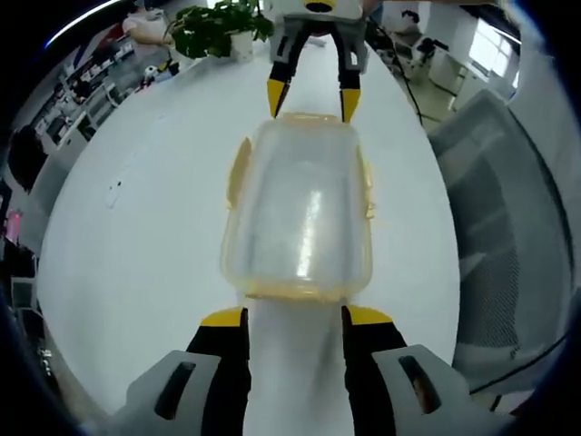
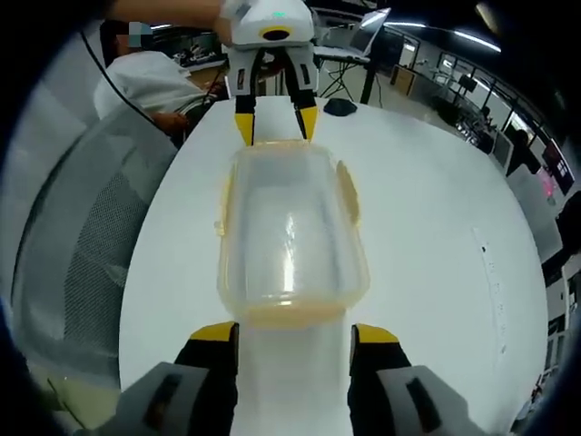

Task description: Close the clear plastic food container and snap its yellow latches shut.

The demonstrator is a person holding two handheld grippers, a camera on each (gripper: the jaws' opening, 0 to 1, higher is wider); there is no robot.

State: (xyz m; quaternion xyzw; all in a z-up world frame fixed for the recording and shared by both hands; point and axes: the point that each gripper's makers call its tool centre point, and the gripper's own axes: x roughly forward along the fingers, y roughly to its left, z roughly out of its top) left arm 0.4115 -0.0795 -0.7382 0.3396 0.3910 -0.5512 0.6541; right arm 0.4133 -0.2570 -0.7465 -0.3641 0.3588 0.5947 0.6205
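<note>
While the clear plastic food container lies lengthwise on the white table, it sits between the two tongs, one at each short end. Seen from the left gripper view, the left gripper rises from 6 o'clock with its jaws spread wide, about as wide as the container's near end, holding nothing; its yellow tips sit just beside that end, and contact cannot be told. At 12 o'clock the right gripper faces it across the container, jaws apart, its yellow tips at the far rim. The lid lies on the container, and the yellow latches along the long sides stand flared outward.

From the right gripper view the layout mirrors: the right gripper comes up from 6 o'clock, jaws wide and gripping nothing, tips just beside the container's near end; the left gripper stands at 12 o'clock at the far end. A mesh chair stands at 9 o'clock beside the table. A potted plant sits at 11 o'clock in the left gripper view.
</note>
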